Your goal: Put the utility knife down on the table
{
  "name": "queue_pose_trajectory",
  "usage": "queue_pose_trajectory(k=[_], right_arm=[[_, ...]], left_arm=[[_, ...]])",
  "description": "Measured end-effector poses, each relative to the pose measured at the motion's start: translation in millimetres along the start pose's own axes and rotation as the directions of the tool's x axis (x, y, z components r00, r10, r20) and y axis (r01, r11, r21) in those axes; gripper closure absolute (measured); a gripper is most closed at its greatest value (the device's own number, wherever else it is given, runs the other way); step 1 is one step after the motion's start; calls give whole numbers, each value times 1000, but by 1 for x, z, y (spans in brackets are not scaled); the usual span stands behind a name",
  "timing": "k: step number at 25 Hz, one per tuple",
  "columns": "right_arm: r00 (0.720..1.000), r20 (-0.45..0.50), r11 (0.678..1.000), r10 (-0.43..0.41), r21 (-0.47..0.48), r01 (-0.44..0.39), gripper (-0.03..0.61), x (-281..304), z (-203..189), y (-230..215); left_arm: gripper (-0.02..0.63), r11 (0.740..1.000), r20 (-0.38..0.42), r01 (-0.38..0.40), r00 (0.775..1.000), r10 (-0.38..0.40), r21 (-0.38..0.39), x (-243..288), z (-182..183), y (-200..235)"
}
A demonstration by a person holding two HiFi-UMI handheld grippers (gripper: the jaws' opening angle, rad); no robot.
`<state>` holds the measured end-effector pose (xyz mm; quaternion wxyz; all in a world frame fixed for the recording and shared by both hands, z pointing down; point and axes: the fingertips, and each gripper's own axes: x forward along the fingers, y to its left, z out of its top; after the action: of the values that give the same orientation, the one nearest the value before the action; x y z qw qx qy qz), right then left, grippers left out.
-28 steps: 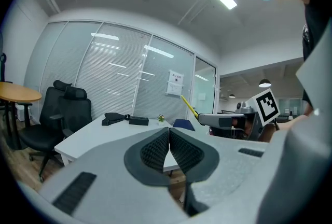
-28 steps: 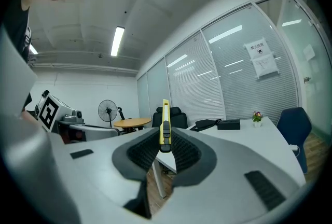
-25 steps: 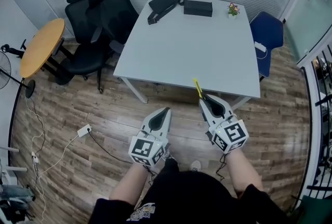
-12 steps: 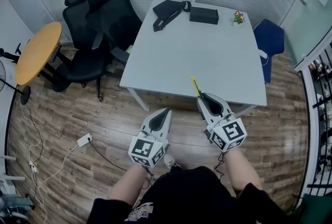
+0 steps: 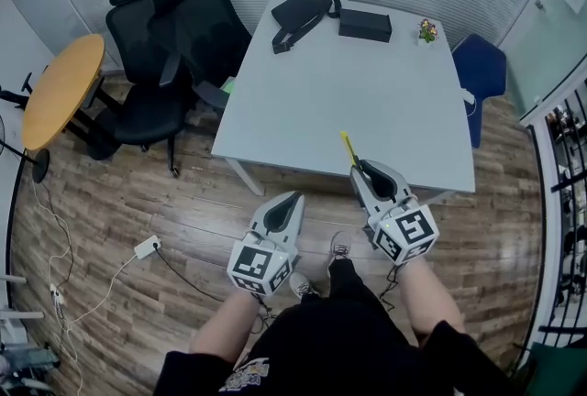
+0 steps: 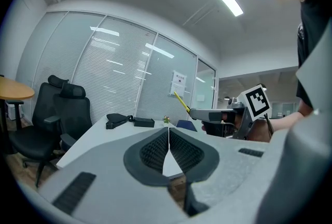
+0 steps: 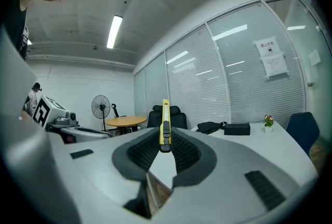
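My right tongs [image 5: 360,168] are clamped on the yellow utility knife [image 5: 348,148], gripping it by its near end so most of the body pokes up and away from me. It hangs in the air right about at the near edge of the table [image 5: 367,92], not touching the top. My left tongs [image 6: 168,137] are closed with nothing between them, held low on the left and short of the table. The risk I see is letting go too soon. With the knife barely past the edge, a release here could bounce it off the rim and onto the wooden floor [image 5: 183,202]. The grip is also far from the knife's middle, so I judge it could swing in the pads if I tip my wrist quickly. I can't tell whether the blade is out. The far end holds a black bag [image 5: 298,16] and a box [image 5: 364,22], well away from the knife.
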<state>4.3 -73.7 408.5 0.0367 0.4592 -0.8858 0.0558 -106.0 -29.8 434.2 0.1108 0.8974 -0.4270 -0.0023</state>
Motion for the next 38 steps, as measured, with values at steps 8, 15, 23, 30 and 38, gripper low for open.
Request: queue_pose_trajectory(k=[8, 15, 23, 30, 38], right_arm=[[1000, -1, 999, 29, 35, -29, 509, 30, -6, -42], [998, -9, 997, 59, 51, -58, 509, 56, -7, -104], [994, -30, 993, 108, 59, -107, 509, 82, -21, -160], [991, -45, 991, 124, 61, -121, 508, 102, -24, -185], [990, -92, 993, 107, 49, -103, 509, 137, -37, -199]], left_arm=[[607, 999, -31, -32, 999, 32, 8, 40, -1, 9], [607, 998, -46, -57, 997, 58, 14, 103, 3, 12], [607, 996, -51, -83, 995, 85, 38, 170, 7, 14], [607, 994, -43, -98, 994, 100, 50, 201, 13, 24], [607, 997, -55, -72, 996, 74, 37, 227, 11, 56]])
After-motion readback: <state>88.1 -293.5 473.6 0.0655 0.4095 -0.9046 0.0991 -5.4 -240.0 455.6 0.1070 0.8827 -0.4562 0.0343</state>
